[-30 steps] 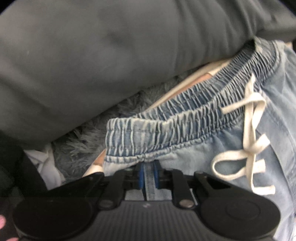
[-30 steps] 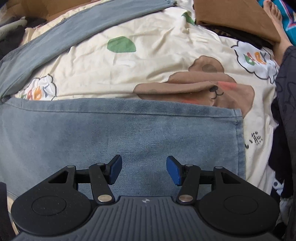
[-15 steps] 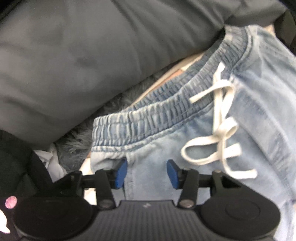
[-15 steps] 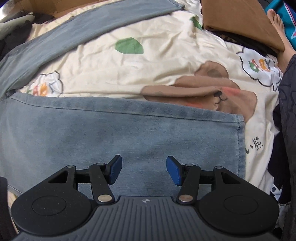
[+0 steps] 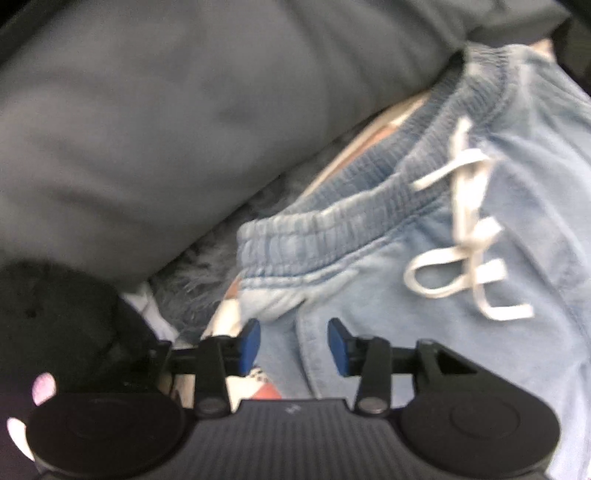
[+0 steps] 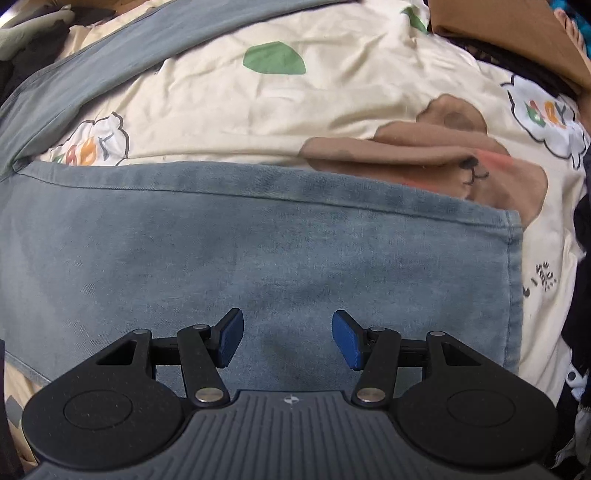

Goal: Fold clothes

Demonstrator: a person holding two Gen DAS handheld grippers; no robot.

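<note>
Light blue denim trousers (image 5: pixel 424 332) lie on the bed, their elastic waistband (image 5: pixel 332 229) and white drawstring bow (image 5: pixel 465 258) showing in the left wrist view. My left gripper (image 5: pixel 294 345) hangs open just short of the waistband corner, with the side seam between its blue pads. In the right wrist view a flat trouser leg (image 6: pixel 258 258) ends in a hem at the right (image 6: pixel 515 295). My right gripper (image 6: pixel 287 338) is open above that leg, holding nothing.
A large dark grey pillow (image 5: pixel 184 110) presses close behind the waistband, with grey fluffy fabric (image 5: pixel 199 273) beneath it. The cream cartoon-print bedsheet (image 6: pixel 295 110) stretches beyond the leg. A brown folded cloth (image 6: pixel 517 29) and a bare foot (image 6: pixel 572 26) sit far right.
My left gripper let go of the trouser fabric it was pinching, opened, and drew back and left from the waistband. The right gripper stayed open and drifted slightly over the leg.
</note>
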